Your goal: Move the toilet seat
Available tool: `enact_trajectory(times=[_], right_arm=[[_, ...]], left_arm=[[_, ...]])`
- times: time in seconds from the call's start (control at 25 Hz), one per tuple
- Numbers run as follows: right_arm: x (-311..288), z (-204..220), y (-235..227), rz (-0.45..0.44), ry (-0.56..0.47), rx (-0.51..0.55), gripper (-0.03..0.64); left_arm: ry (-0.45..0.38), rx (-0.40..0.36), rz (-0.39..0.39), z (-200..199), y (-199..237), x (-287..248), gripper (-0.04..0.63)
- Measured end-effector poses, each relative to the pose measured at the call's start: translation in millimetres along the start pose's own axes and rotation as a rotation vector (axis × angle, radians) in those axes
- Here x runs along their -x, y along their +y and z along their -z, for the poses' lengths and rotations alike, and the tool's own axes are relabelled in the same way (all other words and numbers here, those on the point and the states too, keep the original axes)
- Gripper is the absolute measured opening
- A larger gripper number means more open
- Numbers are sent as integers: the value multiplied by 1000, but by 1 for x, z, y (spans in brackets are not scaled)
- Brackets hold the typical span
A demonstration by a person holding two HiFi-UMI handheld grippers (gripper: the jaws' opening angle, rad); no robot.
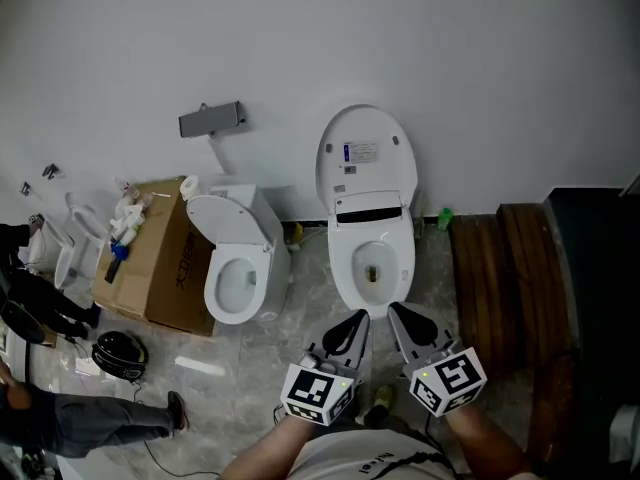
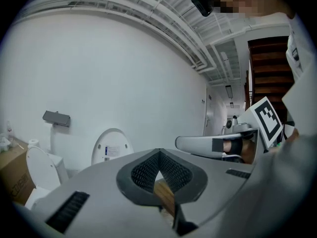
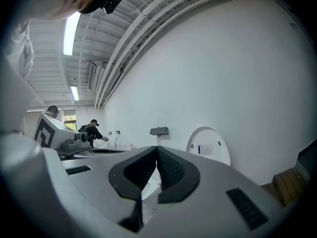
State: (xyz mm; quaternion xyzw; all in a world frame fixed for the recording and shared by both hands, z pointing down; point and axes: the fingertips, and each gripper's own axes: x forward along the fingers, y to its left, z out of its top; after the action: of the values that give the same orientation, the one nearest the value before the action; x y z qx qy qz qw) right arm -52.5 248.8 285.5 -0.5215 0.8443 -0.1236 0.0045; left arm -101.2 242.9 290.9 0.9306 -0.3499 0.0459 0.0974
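Left gripper (image 1: 355,320) and right gripper (image 1: 398,313) sit side by side, both pinched shut on nothing. Just past their tips the toilet seat (image 1: 344,266) lies on its bowl, with the lid (image 1: 365,158) up against the wall (image 1: 300,38). Another toilet (image 1: 238,268) stands to the left.

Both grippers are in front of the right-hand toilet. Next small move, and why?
Probably ease the right gripper forward toward the toilet and open its jaws. It and the left gripper are both shut and empty, touching nothing, while the lid stands raised against the wall.
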Motion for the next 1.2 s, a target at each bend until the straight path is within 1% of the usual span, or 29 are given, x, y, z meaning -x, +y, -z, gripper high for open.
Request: enact_trajectory(times=[0.2,0.36,0.44,0.68,0.84,0.96,1.0,1.08,1.2], right_arm=[[-23,9,-33,30,8,-20,14],[-58,25,-60,66,37,-92,14],[-78,34,-74,82,60,-111,14],[-121,66,-135,158,97,-204,15],[-132,105,-181,210,139,-259,17],[-139,141,-219,253,184,-298,20],[-141,157,-233,266,200,-317,28],[-145,194,-257,277,238,-377,65],[-151,254,-296,274,309,-479,100]], left_arm=[[-12,-39,18,5,18,-28,3],[8,-57,56,20,47,-61,3],[13,-72,76,25,63,-79,3],[44,-44,143,46,109,-137,3],[85,-27,175,73,121,-173,3],[116,-7,183,94,125,-201,3],[131,1,182,102,126,-210,3],[163,13,180,120,126,-225,3],[176,-5,185,133,126,-254,3]])
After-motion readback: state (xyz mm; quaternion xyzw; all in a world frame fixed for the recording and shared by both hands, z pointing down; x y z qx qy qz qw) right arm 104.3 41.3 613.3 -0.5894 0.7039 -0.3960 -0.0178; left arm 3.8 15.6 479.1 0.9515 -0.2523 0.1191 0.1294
